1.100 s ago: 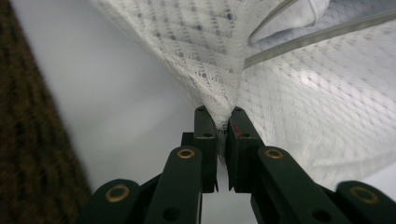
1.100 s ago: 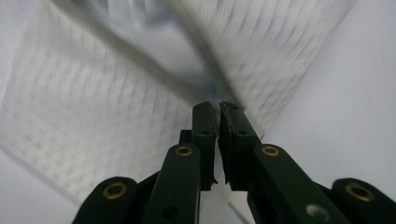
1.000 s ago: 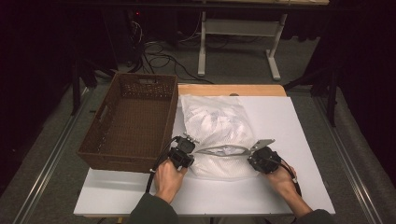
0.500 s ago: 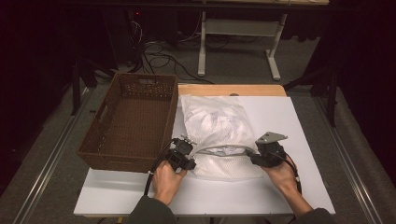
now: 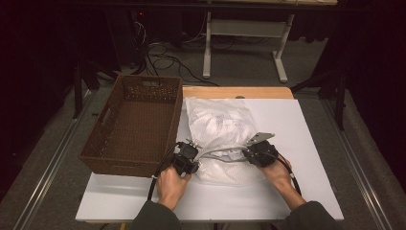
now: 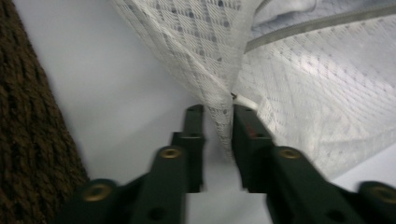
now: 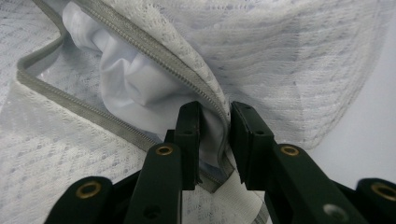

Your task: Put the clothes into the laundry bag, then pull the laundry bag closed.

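A white mesh laundry bag (image 5: 220, 129) with a grey zipper lies on the white table (image 5: 306, 124), white cloth inside showing through its open mouth (image 7: 126, 84). My left gripper (image 5: 187, 157) is at the bag's left corner, shut on a fold of the mesh (image 6: 219, 116). At the right end of the zipper opening my right gripper (image 5: 256, 154) is shut on the zipper edge (image 7: 215, 112). The zipper line (image 5: 222, 155) runs between the two grippers, gaping slightly.
A brown wicker basket (image 5: 139, 165), with nothing in it, stands directly left of the bag; its weave (image 6: 28, 140) is close beside my left gripper. A wooden strip (image 5: 239, 92) runs along the table's far edge. Bare white tabletop lies right of and in front of the bag.
My right gripper has shifted right and slightly up, pulling the zipper edge taut. The left gripper has stayed at the bag's left corner.
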A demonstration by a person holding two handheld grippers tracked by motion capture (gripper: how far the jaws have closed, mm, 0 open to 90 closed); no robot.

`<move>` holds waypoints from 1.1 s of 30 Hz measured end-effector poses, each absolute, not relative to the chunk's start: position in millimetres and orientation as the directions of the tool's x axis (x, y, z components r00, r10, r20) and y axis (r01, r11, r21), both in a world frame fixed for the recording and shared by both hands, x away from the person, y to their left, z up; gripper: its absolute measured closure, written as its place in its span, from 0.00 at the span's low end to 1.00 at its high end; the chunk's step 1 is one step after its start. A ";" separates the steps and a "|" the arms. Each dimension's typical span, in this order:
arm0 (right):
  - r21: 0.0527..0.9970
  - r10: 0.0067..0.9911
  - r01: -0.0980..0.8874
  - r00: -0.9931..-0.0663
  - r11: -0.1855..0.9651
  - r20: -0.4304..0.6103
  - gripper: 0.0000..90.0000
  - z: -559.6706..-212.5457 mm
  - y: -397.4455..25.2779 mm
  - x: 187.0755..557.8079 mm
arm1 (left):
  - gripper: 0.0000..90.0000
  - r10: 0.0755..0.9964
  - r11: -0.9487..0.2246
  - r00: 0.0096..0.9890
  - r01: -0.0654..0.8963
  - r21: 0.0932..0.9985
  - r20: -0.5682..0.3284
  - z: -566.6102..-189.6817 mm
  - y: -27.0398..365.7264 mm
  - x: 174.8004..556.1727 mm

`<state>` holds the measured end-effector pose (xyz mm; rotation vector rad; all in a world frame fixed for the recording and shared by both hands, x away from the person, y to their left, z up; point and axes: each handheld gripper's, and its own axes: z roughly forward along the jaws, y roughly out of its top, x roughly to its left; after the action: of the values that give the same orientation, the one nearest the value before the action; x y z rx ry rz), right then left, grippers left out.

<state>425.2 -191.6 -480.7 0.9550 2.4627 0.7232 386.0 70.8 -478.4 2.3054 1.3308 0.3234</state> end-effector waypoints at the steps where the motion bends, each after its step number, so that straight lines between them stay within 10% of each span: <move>1: 0.587 0.700 0.496 -0.692 0.640 -0.178 0.82 -481.4 -190.6 426.2 | 0.76 0.866 -0.424 0.499 0.756 0.498 -0.019 -478.6 70.4 386.3; 9: 0.558 0.685 0.489 -0.697 0.671 -0.212 0.75 -490.2 -185.5 434.0 | 0.94 0.853 -0.455 0.523 0.752 0.478 -0.011 -483.5 67.0 390.2; 26: 0.598 0.760 0.543 -0.624 0.589 -0.181 0.59 -477.5 -194.9 434.0 | 0.95 0.819 -0.472 0.571 0.725 0.501 -0.055 -488.2 71.4 393.5; 33: 0.688 0.754 0.446 -0.616 0.572 -0.228 0.91 -449.0 -201.9 403.4 | 0.95 0.803 -0.464 0.590 0.706 0.535 -0.084 -491.0 77.1 390.8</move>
<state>403.4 -201.9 -449.0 0.9589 2.2983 0.8077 390.8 77.1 -491.0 2.2957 1.1968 0.2433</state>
